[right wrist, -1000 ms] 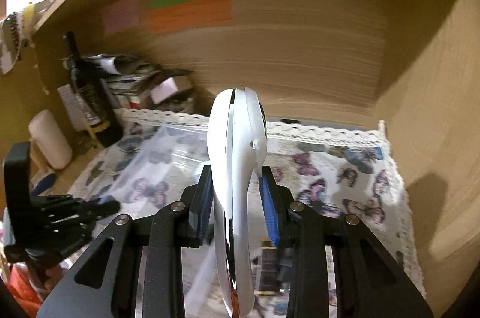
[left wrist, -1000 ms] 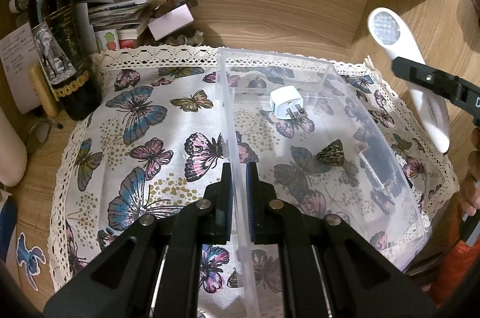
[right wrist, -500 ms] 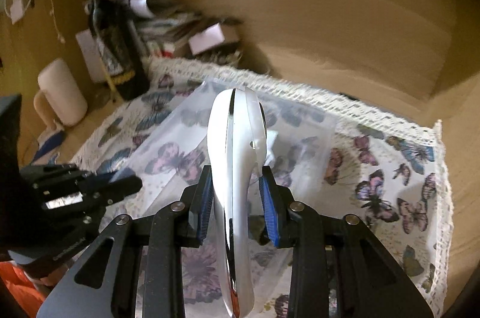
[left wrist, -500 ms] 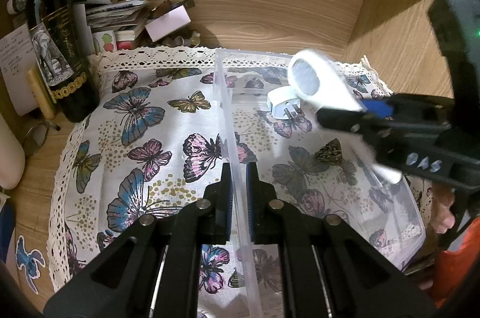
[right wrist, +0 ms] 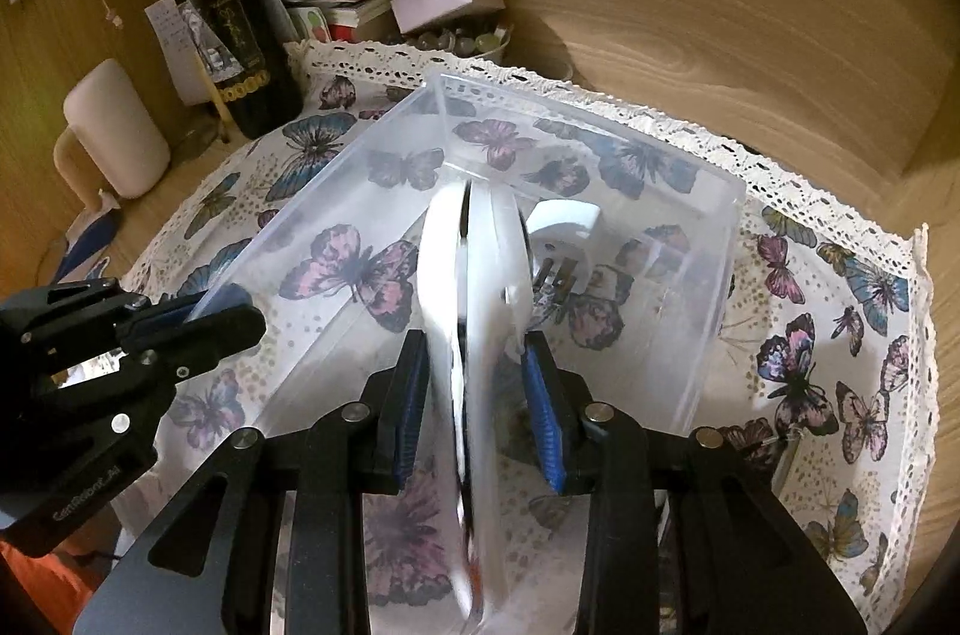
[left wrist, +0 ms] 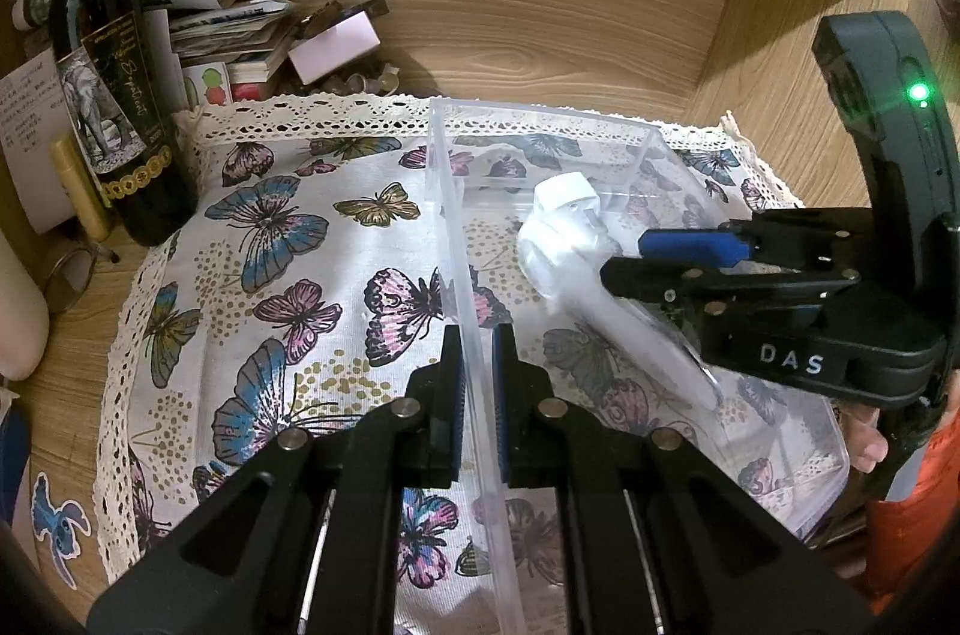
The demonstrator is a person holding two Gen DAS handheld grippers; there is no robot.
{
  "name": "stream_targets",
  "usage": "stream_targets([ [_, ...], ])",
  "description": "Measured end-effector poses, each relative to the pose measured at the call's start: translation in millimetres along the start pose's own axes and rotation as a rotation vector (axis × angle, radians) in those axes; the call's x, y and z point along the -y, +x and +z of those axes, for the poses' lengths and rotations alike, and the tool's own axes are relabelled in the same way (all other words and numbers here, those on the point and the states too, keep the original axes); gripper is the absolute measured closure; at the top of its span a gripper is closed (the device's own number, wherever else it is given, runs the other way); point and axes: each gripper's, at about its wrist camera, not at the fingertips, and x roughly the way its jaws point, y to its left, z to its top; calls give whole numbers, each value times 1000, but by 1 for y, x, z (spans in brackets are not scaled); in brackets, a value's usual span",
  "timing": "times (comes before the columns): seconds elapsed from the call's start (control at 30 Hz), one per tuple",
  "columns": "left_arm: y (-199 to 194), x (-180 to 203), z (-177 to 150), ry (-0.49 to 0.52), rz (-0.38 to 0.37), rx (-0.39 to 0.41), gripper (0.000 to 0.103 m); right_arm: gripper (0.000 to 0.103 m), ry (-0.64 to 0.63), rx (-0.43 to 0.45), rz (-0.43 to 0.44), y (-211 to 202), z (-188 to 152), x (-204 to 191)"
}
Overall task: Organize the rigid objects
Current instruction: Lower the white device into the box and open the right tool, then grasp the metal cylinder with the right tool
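A clear plastic bin (left wrist: 540,125) stands on the butterfly cloth (left wrist: 288,275). My left gripper (left wrist: 476,383) is shut on the bin's left wall. It also shows at the left of the right wrist view (right wrist: 198,311). My right gripper (right wrist: 477,383) has its jaws spread a little apart. A long white handheld device (right wrist: 474,287) sits between them, blurred, inside the bin. In the left wrist view the right gripper (left wrist: 624,257) reaches over the bin from the right with the device (left wrist: 570,269) tilted down. A white plug adapter (right wrist: 564,230) lies on the bin floor behind it.
A dark wine bottle (left wrist: 114,95) stands at the back left, beside a pile of papers and a small box (left wrist: 333,47). A cream cylinder (right wrist: 117,128) stands left of the cloth. Wooden walls close the back and right.
My right gripper has swung down and left, carrying the white device from above the bin's right side into the bin. Its jaws are now wider apart. My left gripper has not moved.
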Motion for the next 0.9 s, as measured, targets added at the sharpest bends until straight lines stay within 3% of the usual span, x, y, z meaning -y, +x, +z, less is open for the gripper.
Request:
stream_targets([
  [0.5,0,0,0,4,2,1,95,72,40,108,-40,-40,-6,13],
  [0.73,0,0,0,6,3,-1,95,63,137,179,-140,-73,-24,45],
  [0.9,0,0,0,7,7,-2,95,62,219,170,-242,-84,-45,76],
])
